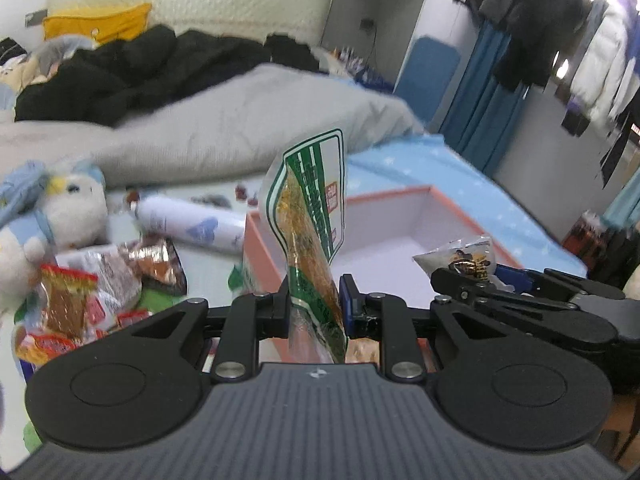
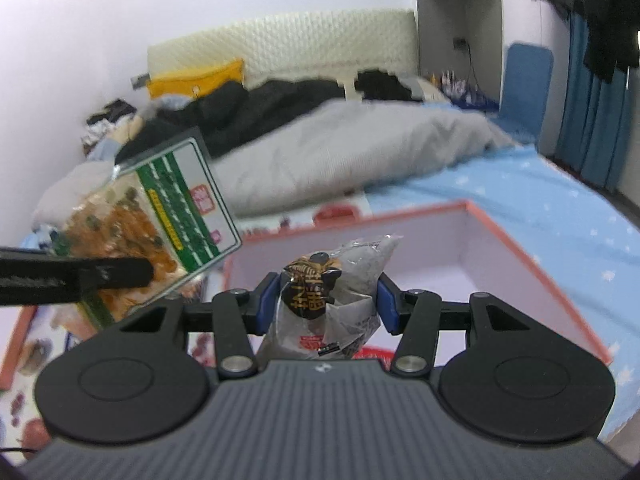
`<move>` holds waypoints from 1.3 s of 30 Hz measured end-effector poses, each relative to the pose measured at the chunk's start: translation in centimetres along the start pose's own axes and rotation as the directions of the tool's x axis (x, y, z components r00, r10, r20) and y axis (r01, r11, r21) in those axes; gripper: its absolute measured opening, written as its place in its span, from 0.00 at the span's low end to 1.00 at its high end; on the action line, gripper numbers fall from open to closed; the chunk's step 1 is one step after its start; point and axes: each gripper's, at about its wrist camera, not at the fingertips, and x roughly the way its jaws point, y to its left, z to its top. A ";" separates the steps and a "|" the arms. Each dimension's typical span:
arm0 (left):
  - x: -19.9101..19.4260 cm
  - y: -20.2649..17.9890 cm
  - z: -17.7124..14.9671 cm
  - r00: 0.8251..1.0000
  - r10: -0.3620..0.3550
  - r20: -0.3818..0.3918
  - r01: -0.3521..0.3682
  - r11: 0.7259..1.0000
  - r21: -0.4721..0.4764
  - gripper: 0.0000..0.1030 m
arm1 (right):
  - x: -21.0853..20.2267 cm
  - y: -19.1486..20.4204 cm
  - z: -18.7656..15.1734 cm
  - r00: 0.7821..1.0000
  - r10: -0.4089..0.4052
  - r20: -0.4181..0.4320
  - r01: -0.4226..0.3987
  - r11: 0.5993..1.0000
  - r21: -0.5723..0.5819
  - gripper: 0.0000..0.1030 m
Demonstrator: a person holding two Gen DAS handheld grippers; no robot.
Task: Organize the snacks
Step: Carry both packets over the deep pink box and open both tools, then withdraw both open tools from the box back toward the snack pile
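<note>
Left tool [image 1: 314, 300] pinching green packet [image 1: 310, 216], right tool [image 2: 328, 300] pinching grey packet [image 2: 340, 280], pink box [image 2: 520, 248] ahead, snack pile [image 1: 88, 292] left.

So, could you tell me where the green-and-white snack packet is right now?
The green-and-white snack packet is clamped upright in the left gripper, above the near-left corner of the pink box, left of the right gripper.
</note>
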 end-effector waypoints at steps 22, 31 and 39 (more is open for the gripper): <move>5.4 -0.7 -1.8 0.995 0.054 -0.079 -0.049 0.997 0.060 0.61 | 3.2 -1.8 -4.0 0.994 -0.041 -0.098 0.047 0.997 0.058 0.76; 0.1 -0.4 0.3 0.999 0.035 0.016 -0.036 0.998 0.048 0.61 | 0.0 -0.5 -0.7 1.000 -0.024 0.002 0.024 0.998 0.053 0.76; -5.5 0.8 1.2 0.993 0.056 0.104 -0.062 0.996 0.057 0.61 | -3.7 2.2 1.5 0.996 0.029 0.086 -0.031 0.999 0.022 0.76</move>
